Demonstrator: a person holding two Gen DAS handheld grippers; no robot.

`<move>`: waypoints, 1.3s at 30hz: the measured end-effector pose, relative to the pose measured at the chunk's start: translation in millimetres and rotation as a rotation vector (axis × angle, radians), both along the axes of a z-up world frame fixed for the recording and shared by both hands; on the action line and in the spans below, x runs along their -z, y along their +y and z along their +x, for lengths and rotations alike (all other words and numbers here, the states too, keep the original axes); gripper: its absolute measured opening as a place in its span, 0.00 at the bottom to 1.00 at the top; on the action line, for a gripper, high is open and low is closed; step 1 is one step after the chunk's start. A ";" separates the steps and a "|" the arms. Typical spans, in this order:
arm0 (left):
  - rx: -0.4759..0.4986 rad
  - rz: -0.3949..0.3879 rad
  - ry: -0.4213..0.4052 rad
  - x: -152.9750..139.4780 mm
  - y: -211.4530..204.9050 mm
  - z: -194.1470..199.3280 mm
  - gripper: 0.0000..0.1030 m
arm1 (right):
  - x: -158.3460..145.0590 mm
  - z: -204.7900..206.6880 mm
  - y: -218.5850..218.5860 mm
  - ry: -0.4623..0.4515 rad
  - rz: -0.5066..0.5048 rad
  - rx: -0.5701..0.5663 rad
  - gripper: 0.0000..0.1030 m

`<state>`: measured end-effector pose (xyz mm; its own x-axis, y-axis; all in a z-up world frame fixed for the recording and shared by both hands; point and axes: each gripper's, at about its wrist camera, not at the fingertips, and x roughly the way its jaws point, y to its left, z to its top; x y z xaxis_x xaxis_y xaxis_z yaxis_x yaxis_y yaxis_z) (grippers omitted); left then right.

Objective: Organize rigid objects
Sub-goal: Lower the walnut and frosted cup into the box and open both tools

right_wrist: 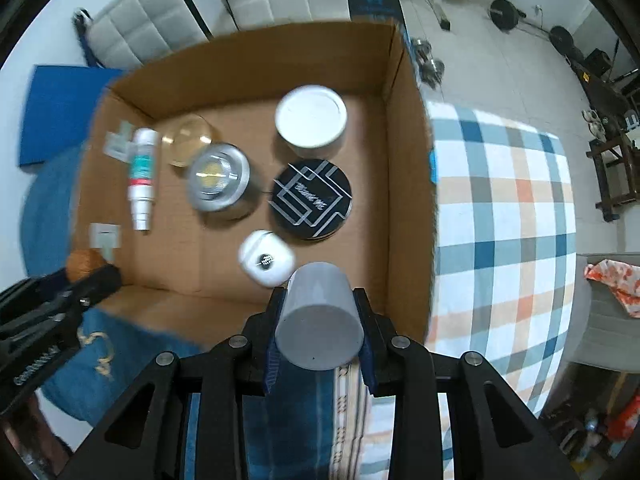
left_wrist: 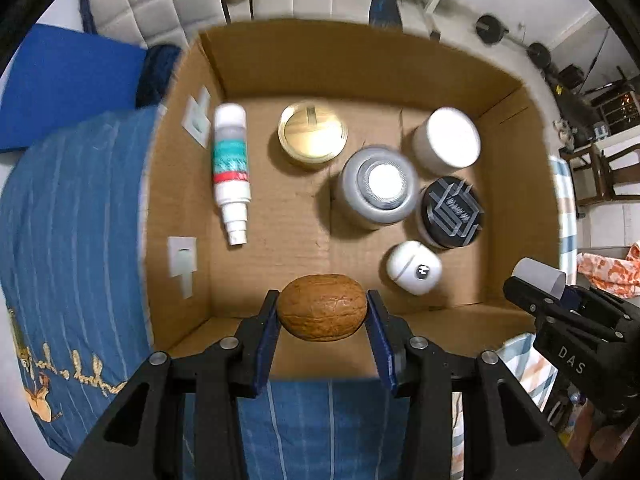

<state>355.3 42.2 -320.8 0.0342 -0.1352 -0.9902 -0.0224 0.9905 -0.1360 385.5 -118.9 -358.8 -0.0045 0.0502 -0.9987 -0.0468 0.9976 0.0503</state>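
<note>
Grippers both point down over the near edge of the cardboard box [left_wrist: 360,68]: the left gripper [left_wrist: 322,316] is clamped on a brown walnut [left_wrist: 322,312] at lower centre, while the right gripper [right_wrist: 319,332] squeezes a grey cup [right_wrist: 320,320] at lower centre of its view.

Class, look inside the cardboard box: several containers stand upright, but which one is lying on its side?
The white spray bottle with the teal and red label, near the box's left wall. It lies flat, nozzle toward the camera; the round jars all stand with lids facing up.
</note>
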 end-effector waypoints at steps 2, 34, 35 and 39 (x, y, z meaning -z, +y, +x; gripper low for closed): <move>0.002 -0.002 0.053 20.9 0.8 8.6 0.38 | 17.2 6.8 2.0 0.033 -0.021 -0.008 0.33; 0.024 0.017 0.243 112.3 -3.4 54.4 0.38 | 101.8 49.2 0.4 0.201 -0.160 -0.010 0.33; 0.022 0.014 0.252 113.1 -3.4 54.0 0.38 | 102.2 50.4 -1.4 0.205 -0.157 -0.007 0.33; 0.022 0.015 0.264 110.0 -0.6 49.9 0.40 | 104.4 49.3 -0.1 0.245 -0.134 0.016 0.36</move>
<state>405.2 41.6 -430.9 -0.2281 -0.1182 -0.9664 -0.0335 0.9930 -0.1135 434.7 -119.0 -463.2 -0.2470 -0.0803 -0.9657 -0.0332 0.9967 -0.0744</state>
